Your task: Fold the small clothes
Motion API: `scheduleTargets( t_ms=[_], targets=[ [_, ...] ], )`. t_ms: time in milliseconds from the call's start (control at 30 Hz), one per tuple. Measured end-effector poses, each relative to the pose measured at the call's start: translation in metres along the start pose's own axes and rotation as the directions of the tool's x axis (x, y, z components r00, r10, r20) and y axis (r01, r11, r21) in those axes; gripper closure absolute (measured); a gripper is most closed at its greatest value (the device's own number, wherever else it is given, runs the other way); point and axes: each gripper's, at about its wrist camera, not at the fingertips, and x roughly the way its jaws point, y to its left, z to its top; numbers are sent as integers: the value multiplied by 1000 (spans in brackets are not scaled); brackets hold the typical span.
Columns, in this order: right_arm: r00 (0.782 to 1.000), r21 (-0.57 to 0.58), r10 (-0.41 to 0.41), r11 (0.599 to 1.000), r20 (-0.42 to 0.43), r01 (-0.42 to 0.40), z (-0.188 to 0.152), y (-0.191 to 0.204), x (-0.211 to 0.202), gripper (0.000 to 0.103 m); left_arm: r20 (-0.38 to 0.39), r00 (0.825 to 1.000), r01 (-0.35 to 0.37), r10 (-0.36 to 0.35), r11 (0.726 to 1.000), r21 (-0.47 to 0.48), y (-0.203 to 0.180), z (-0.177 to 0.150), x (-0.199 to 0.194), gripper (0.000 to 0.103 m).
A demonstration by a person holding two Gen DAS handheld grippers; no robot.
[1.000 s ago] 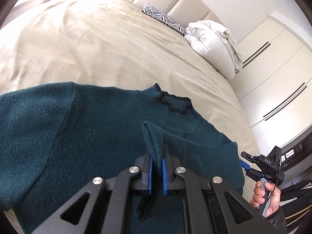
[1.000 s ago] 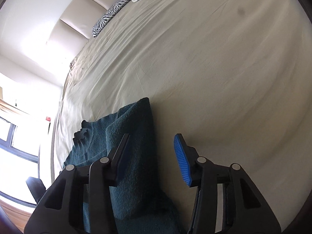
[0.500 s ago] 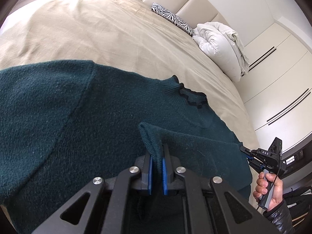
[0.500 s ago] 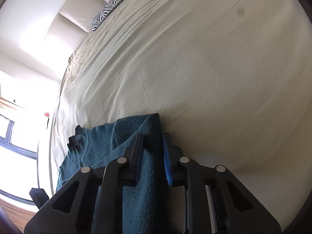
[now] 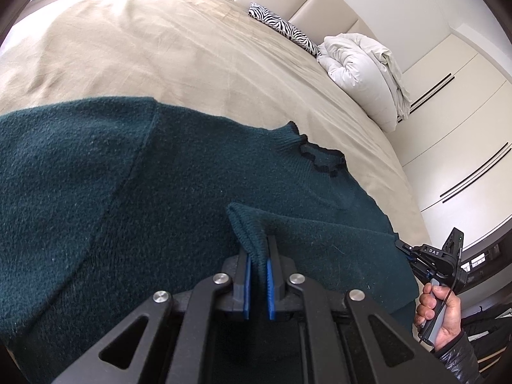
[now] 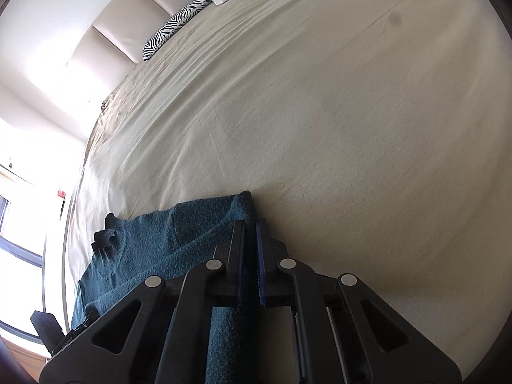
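Observation:
A dark teal knit sweater lies spread on the beige bed, its dark ruffled collar toward the headboard. My left gripper is shut on a raised fold of the sweater's hem, which stands up between the blue pads. In the right wrist view the same sweater reaches in from the lower left, and my right gripper is shut on its corner at the edge against the sheet. The right gripper also shows in the left wrist view, held by a hand at the sweater's right edge.
The beige bed sheet stretches far ahead. A zebra-print pillow and a bundled white duvet lie by the padded headboard. White wardrobe doors stand to the right of the bed; a window is at the left in the right wrist view.
My right gripper's jaws closed from wide apart onto the sweater's corner after moving down toward it. The left gripper kept its hold on the fold.

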Motion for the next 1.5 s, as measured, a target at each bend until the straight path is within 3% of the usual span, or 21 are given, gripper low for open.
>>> scheduleTargets(
  t_ms=[133, 233, 333, 467, 600, 667, 767, 833, 900, 933, 967, 1033, 1133, 1167, 1267, 1367, 1500],
  targets=[
    [1000, -45, -4, 999, -26, 3, 1, 4, -1, 98, -7, 1000, 7, -7, 1000, 6, 2, 0, 2, 92],
    [998, -58, -60, 997, 1, 60, -1, 12, -26, 94, 1, 1000, 12, -12, 1000, 12, 2, -1, 0, 91],
    [1000, -67, 26, 997, 12, -25, -16, 21, -57, 94, 9, 1000, 4, -5, 1000, 23, 0, -3, -2, 91],
    [982, -87, 168, 981, -81, -175, -47, 39, -64, 94, 13, 1000, -3, 3, 999, 34, 0, -5, -2, 91],
    [982, -26, 112, 993, -149, -117, -67, 20, -36, 94, 12, 1000, 2, -3, 999, 45, 1, -7, -3, 90],
    [980, -2, 149, 989, -128, -151, -72, 4, -33, 103, 9, 1000, 11, -12, 999, 45, 2, -8, -4, 89],
    [979, 28, 178, 984, -100, -176, -79, -9, -35, 103, 5, 1000, 27, -27, 999, 34, 6, -7, -5, 89],
    [985, 15, 146, 989, -92, -145, -79, -8, -38, 103, 8, 1000, 21, -21, 999, 35, 5, -6, -8, 89],
    [989, 11, 123, 992, -81, -122, -79, 0, -48, 103, 20, 1000, 2, -2, 999, 40, 4, -7, -14, 85],
    [988, 14, 139, 990, -68, -138, -80, 5, -55, 97, 31, 999, -7, 6, 999, 39, 3, -8, -18, 79],
    [985, 12, 164, 986, -56, -164, -81, 11, -59, 97, 46, 999, -11, 10, 999, 39, 2, -10, -23, 69],
    [979, -7, 195, 981, -61, -196, -83, 21, -61, 97, 55, 998, -27, 24, 998, 52, -1, -13, -26, 62],
    [985, -13, 112, 993, -133, -115, -91, 17, -37, 97, 34, 998, -63, 60, 993, 97, -5, -17, -22, 62],
    [981, 9, 138, 990, -136, -138, -93, 9, -31, 99, 32, 998, -56, 53, 995, 86, -3, -17, -25, 62],
    [982, 66, 169, 984, -88, -164, -97, -1, -47, 98, 61, 997, -47, 44, 998, 47, 4, -17, -49, 61],
    [995, -33, 95, 995, 4, -95, -104, 19, -78, 96, 114, 993, -14, 15, 1000, -5, 16, -28, -87, 49],
    [981, -175, 62, 984, 184, -30, -118, 63, -132, 93, 209, 978, 6, 14, 996, -92, 52, -56, -154, 40]
  ],
)
